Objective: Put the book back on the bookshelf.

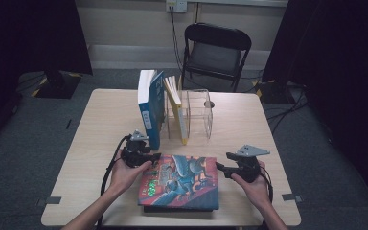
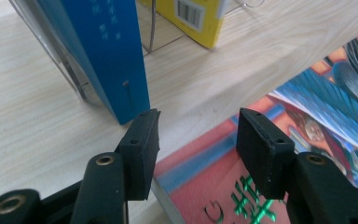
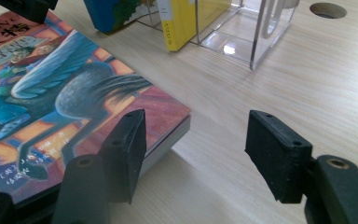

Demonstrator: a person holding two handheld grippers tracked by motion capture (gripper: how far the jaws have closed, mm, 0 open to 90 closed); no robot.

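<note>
Flat on the pale wooden table (image 1: 96,124), at about six o'clock near its front edge, lies a thick book with a red, blue-winged illustrated cover (image 1: 182,182). At the book's far left corner, toward ten o'clock from its middle, sits the left gripper (image 1: 154,156); in the left gripper view its black jaws stand spread, one over bare wood and one over the cover's red edge, pinching nothing. Off the book's right edge, at three o'clock, the right gripper (image 1: 219,166) points at it; in the right gripper view its jaws also stand apart, one above the book's corner, the other over the table, pressing on nothing. Behind the book, at twelve o'clock, an upright tall blue book (image 1: 151,108) and a leaning thin yellow book (image 1: 176,108) stand in a clear acrylic book stand (image 1: 200,112).
</note>
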